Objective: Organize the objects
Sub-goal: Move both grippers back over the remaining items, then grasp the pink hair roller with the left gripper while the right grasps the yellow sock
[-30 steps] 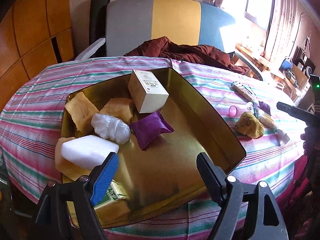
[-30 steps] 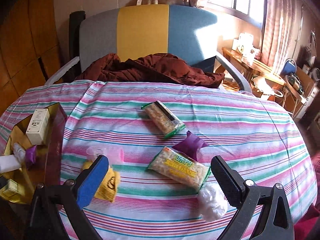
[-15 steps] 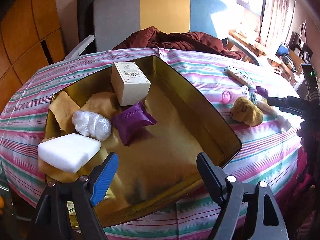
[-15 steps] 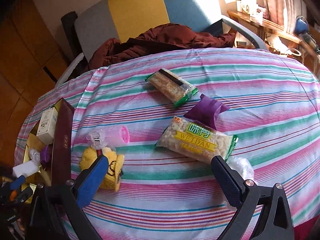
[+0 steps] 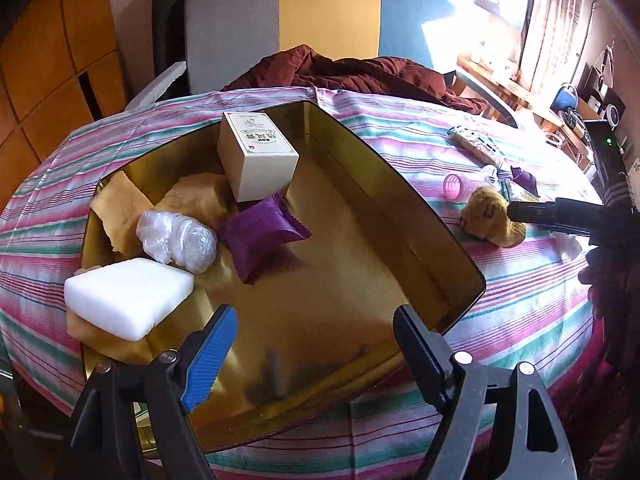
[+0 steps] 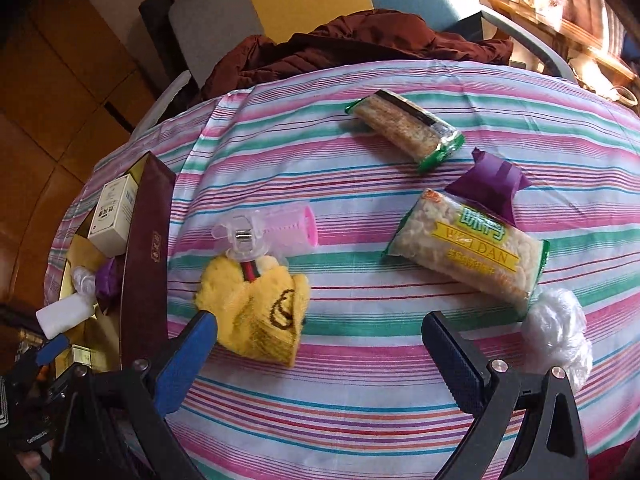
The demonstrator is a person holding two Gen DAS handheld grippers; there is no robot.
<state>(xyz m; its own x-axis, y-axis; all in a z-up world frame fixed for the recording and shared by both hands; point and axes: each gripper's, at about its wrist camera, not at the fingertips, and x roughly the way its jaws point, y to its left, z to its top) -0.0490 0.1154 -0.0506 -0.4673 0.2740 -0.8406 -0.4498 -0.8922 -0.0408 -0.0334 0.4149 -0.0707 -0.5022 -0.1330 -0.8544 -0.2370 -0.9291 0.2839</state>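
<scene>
Over the near end of the gold tin tray (image 5: 452,240), in the left wrist view, the left gripper (image 5: 314,344) is held with its jaws spread wide and nothing between them. Inside the tray, a white box (image 5: 258,156) stands at twelve o'clock, a purple sachet (image 5: 262,234) lies just below it, a clear plastic bundle (image 5: 178,240) sits at ten o'clock, and a white foam block (image 5: 128,304) rests at nine o'clock. The floor from the centre to three o'clock is seen to be bare, so a drop there is judged safest.

In the right wrist view, the right gripper (image 6: 320,356) is seen released and empty above the striped tablecloth (image 6: 360,420). A yellow smiley sock (image 6: 260,312) lies at ten o'clock, touching the blue finger (image 6: 188,356), with a pink hair roller (image 6: 292,226) and a clear clip (image 6: 242,236) just beyond it. A Weidan snack pack (image 6: 468,248) lies at two o'clock, a crumpled plastic wrap (image 6: 558,332) at three.

The sock appears to be the next pick. It should be centred between the fingers before closing, since it now sits off to the left; the soft fabric is best pinched at its thick middle, clear of the clip.
</scene>
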